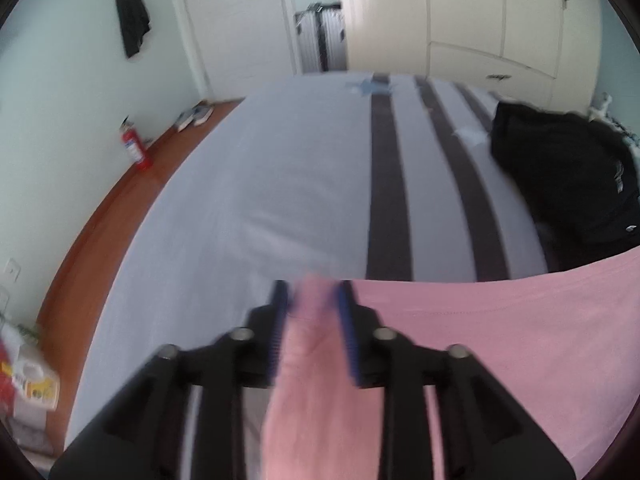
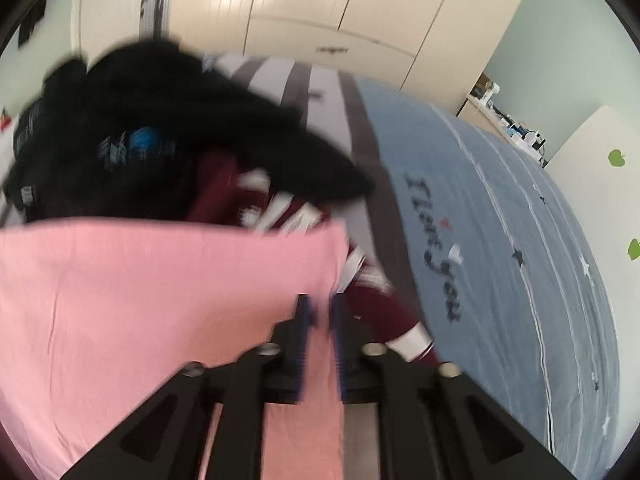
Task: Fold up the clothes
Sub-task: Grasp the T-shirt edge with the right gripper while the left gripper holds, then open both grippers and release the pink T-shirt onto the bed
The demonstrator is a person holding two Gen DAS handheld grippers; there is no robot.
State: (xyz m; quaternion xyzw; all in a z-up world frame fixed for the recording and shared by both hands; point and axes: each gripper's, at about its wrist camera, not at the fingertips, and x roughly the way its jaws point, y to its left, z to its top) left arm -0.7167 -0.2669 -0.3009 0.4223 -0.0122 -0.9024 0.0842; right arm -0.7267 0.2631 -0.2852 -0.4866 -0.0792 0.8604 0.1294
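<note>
Pink knit garment [image 1: 500, 340], one item, thin cotton by the look of it; spread across the near part of the bed [image 1: 260, 184], its far hem running straight between the two views.

Handling, judged: light, limp, no stiffness; it will sag and crease wherever unsupported, and is not fragile or notably slippery. Best taken at the corners or along the hem, both ends together, so the fold line stays straight.

Left gripper [image 1: 310, 292]: jaws part-way apart, a ridge of pink cloth lying between the blue pads; whether the pads press on it is blurred and cannot be told.

Right gripper [image 2: 318, 312]: jaws likewise a little apart at the garment's right edge, cloth between them; grip uncertain.

Adjacent stock: black clothing [image 2: 160, 132] and a maroon-and-white piece [image 2: 380, 312], heaped just beyond the pink hem, not yet folded.
</note>
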